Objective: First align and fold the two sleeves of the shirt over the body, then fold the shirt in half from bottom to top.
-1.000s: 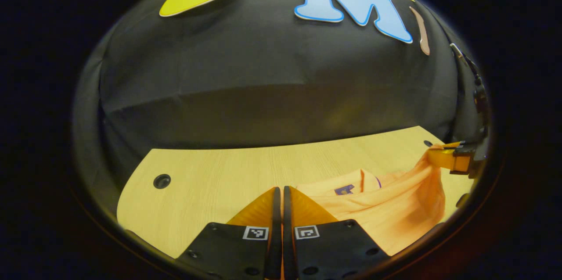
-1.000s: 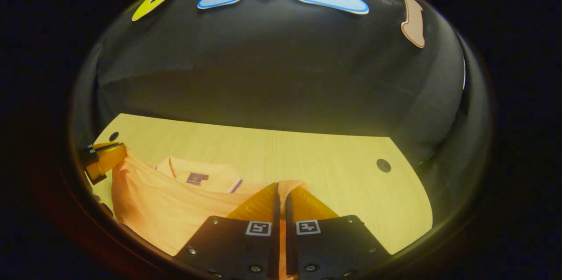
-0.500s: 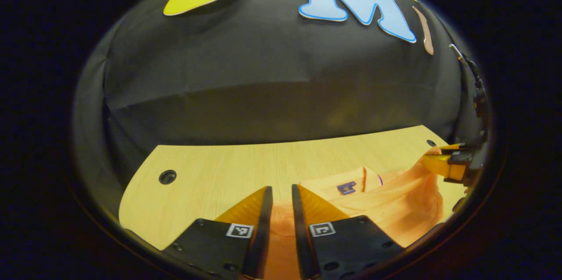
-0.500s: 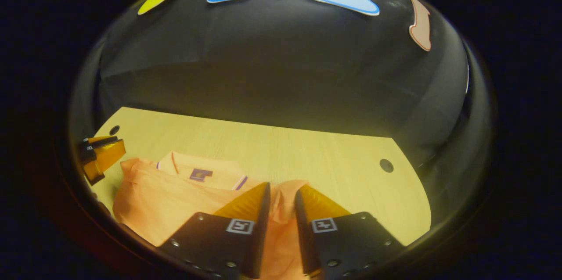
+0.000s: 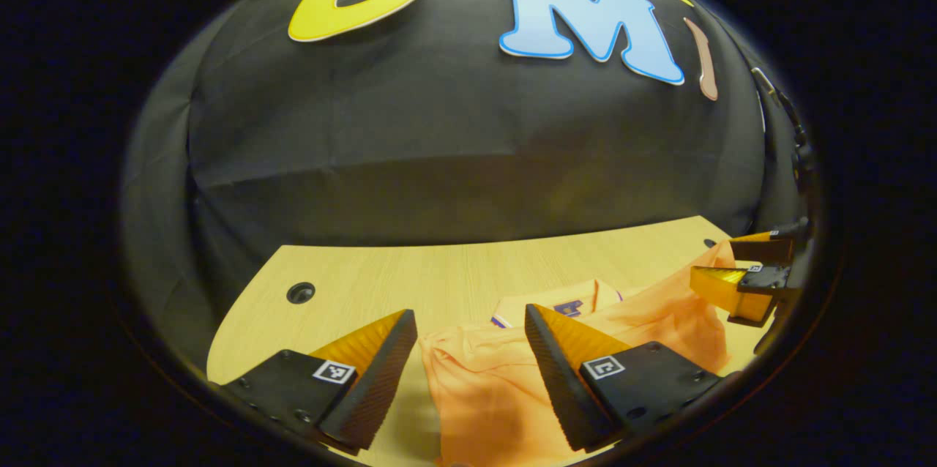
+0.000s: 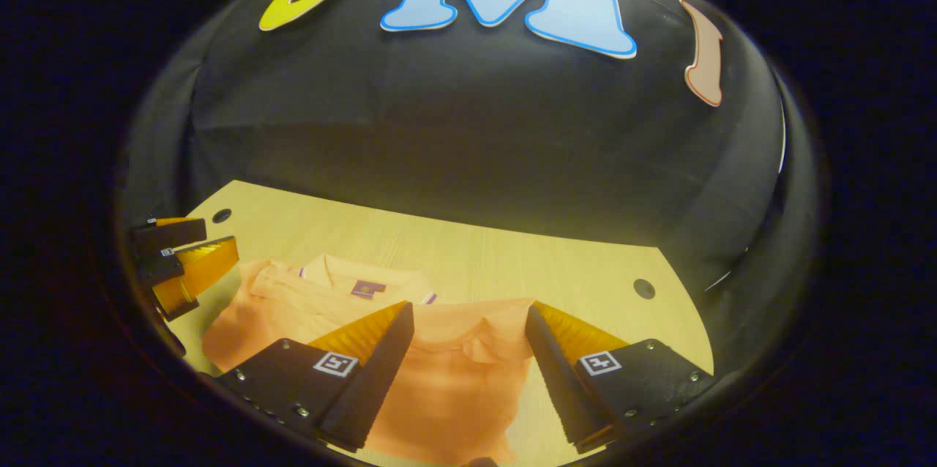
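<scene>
**Both grippers released above the folded orange shirt**

An orange short-sleeved polo shirt (image 6: 446, 372) lies folded on the pale wooden table (image 6: 468, 255), its collar toward the booth's black cloth wall (image 6: 468, 137). In the left gripper view, the left gripper (image 5: 468, 350) has its jaws spread wide, grasping nothing, with the shirt's cloth (image 5: 483, 394) lying between and below them. In the right gripper view, the right gripper (image 6: 468, 350) is likewise released, its jaws wide apart over the shirt's near edge. A small purple neck label (image 6: 368, 288) shows at the collar. Round holes (image 6: 644, 288) sit in the table, to the side of the shirt.
</scene>
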The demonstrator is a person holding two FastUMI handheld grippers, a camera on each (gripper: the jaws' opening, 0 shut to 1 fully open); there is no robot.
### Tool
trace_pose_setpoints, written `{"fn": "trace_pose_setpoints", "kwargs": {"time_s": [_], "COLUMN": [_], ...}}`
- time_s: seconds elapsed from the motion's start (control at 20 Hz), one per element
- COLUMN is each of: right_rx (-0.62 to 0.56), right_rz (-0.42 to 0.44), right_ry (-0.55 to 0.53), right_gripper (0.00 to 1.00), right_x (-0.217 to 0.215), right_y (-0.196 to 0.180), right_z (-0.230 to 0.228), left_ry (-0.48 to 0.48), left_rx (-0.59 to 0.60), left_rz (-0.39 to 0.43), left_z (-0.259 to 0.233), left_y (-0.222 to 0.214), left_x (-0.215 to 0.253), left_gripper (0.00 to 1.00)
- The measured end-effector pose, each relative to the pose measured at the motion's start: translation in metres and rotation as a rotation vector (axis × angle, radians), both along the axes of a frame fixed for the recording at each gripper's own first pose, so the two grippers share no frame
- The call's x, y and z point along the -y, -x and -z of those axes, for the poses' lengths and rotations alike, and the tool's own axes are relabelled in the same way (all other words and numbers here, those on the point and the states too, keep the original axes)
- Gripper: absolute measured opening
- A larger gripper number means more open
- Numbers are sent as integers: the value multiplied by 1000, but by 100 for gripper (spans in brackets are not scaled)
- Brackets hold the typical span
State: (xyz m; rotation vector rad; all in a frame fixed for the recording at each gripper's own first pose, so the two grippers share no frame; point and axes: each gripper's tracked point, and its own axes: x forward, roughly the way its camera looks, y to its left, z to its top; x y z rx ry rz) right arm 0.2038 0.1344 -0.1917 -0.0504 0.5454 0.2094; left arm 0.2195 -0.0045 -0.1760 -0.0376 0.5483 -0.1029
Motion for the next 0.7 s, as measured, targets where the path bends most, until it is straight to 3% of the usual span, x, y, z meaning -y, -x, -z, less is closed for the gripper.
{"fn": "trace_pose_setpoints", "kwargs": {"time_s": [0.05,0.7], "right_rx": [19,284], "right_rz": [-6,-24], "right_ry": [-3,-32], "right_gripper": [94,95], "right_x": [1,43], "right_y": [5,135], "right_z": [-9,-118], "left_ry": [-2,18], "left_rx": [12,219], "left_rz": [-5,-25], "left_z": [-6,-114], "left_y": [5,122], "left_x": [0,24], "left_gripper": [100,99]}}
